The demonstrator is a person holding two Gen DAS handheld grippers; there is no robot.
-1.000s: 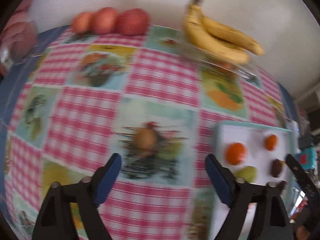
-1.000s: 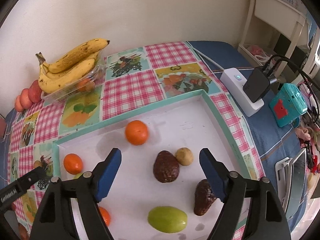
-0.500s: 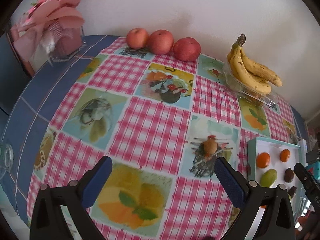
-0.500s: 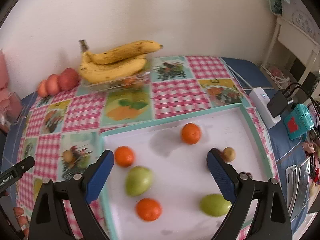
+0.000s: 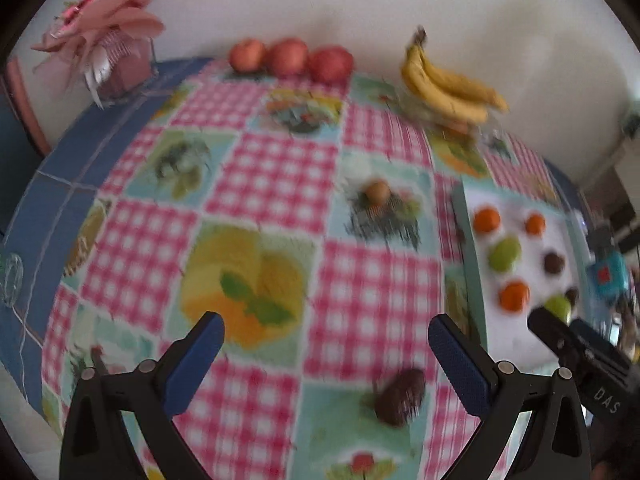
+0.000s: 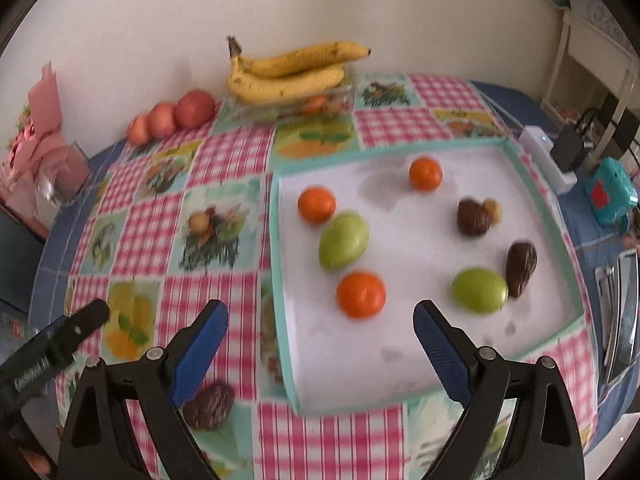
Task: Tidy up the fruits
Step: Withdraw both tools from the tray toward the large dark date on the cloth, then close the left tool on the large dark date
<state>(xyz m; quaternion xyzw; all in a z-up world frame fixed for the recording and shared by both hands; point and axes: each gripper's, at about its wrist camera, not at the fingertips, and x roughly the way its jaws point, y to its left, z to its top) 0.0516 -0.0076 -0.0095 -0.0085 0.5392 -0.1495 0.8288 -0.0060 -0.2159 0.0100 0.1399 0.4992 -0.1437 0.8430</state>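
Just ahead of the empty, wide-apart left gripper (image 5: 326,354) lies a dark fruit (image 5: 400,396) outside the tray (image 5: 476,280); centre it, close gently.

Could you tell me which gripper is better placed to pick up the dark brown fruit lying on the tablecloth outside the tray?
Probably the left gripper: it is open, and the dark brown fruit lies between its fingers. In the right view the fruit sits at the edge, partly behind a finger of the right gripper, which faces the tray.

Pink bouquet (image 5: 100,40), turquoise gadget (image 6: 610,190), white power strip (image 6: 542,152) on checked tablecloth (image 5: 264,168).
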